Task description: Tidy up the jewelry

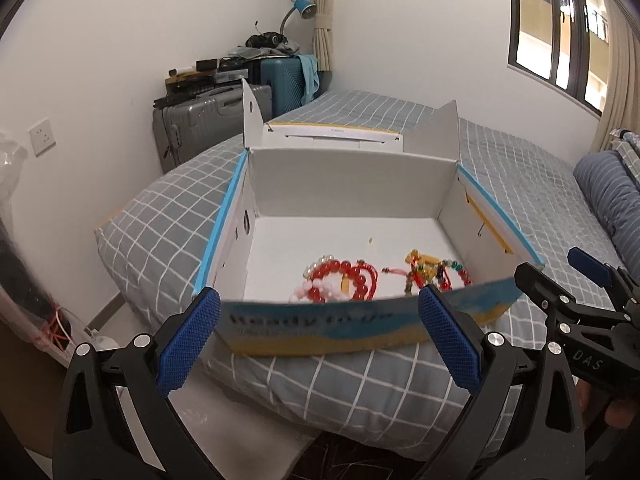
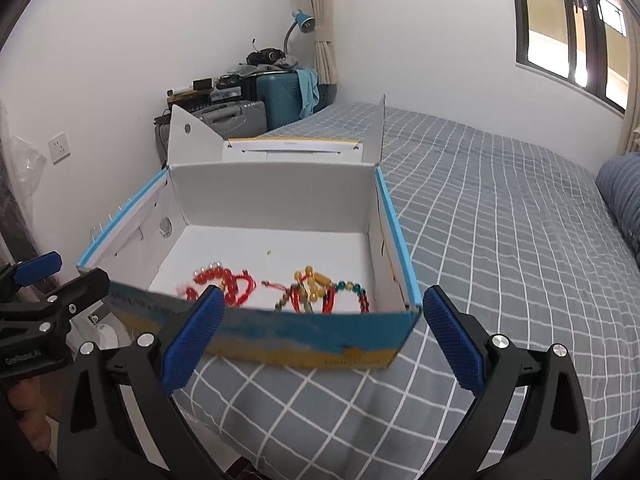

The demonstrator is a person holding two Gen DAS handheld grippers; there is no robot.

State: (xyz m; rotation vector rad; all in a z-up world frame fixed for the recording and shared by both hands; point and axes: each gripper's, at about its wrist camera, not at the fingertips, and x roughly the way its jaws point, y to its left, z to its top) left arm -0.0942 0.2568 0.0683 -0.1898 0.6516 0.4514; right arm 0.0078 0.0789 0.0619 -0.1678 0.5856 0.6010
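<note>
Red bracelets [image 2: 224,282] in box [image 2: 280,332], just beyond right gripper [image 2: 320,332]; both grippers spread, empty; left gripper [image 1: 320,332] alongside.

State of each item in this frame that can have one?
Cardboard box: open, flaps up, on the bed.
Red bead bracelets: lying inside the box.
Multicolour bead bracelets: lying inside the box.
Left tool: open, empty.
Right tool: open, empty.

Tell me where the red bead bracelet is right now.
The red bead bracelet lies on the open cardboard box's floor near the front wall, left of the multicoloured bead tangle; in the left wrist view it sits centre-front.
</note>
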